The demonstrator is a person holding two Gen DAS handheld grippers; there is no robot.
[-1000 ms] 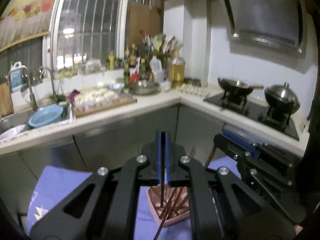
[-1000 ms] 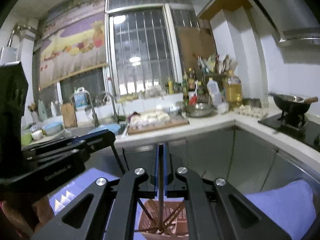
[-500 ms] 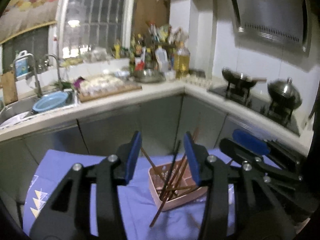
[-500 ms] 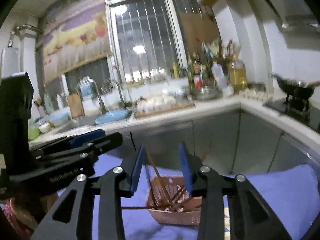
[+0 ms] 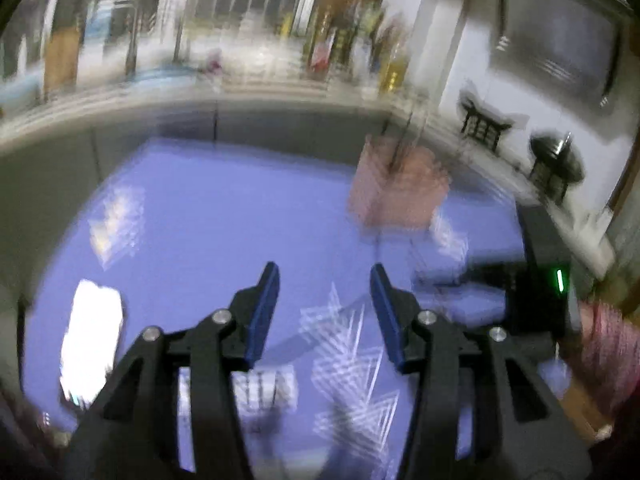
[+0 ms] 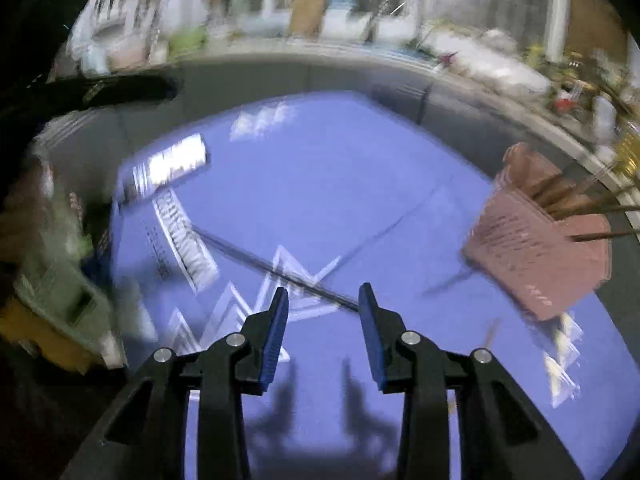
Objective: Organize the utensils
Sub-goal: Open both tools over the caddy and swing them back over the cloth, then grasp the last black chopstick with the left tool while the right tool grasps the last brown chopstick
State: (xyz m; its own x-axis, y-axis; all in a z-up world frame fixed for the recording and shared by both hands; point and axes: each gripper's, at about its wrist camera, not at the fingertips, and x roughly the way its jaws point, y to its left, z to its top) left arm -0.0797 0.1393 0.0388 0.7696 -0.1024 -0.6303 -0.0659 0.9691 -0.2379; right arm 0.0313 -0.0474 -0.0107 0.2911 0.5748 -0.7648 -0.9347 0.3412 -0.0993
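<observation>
A pink slotted basket (image 5: 396,188) (image 6: 536,248) holding several dark chopsticks stands on the blue cloth (image 5: 224,216) (image 6: 320,168). One dark chopstick (image 6: 272,270) (image 5: 308,338) lies loose on the cloth. My left gripper (image 5: 325,276) hangs over the cloth to the basket's near left. Its jaws are opening and nothing is between them. My right gripper (image 6: 324,290) is open and empty, tilted down just short of the loose chopstick's near end. Both views are smeared by motion.
A white flat object (image 5: 92,332) (image 6: 172,164) lies at the cloth's left side. The right gripper's black body (image 5: 544,280) and a pink sleeve (image 5: 608,344) fill the left view's right edge. Kitchen counters (image 6: 304,68) and a stove with pans (image 5: 556,160) ring the table.
Both grippers were shut above the basket, each on a chopstick. They opened, then swung down and away toward the cloth. The basket now sits to the right in both views.
</observation>
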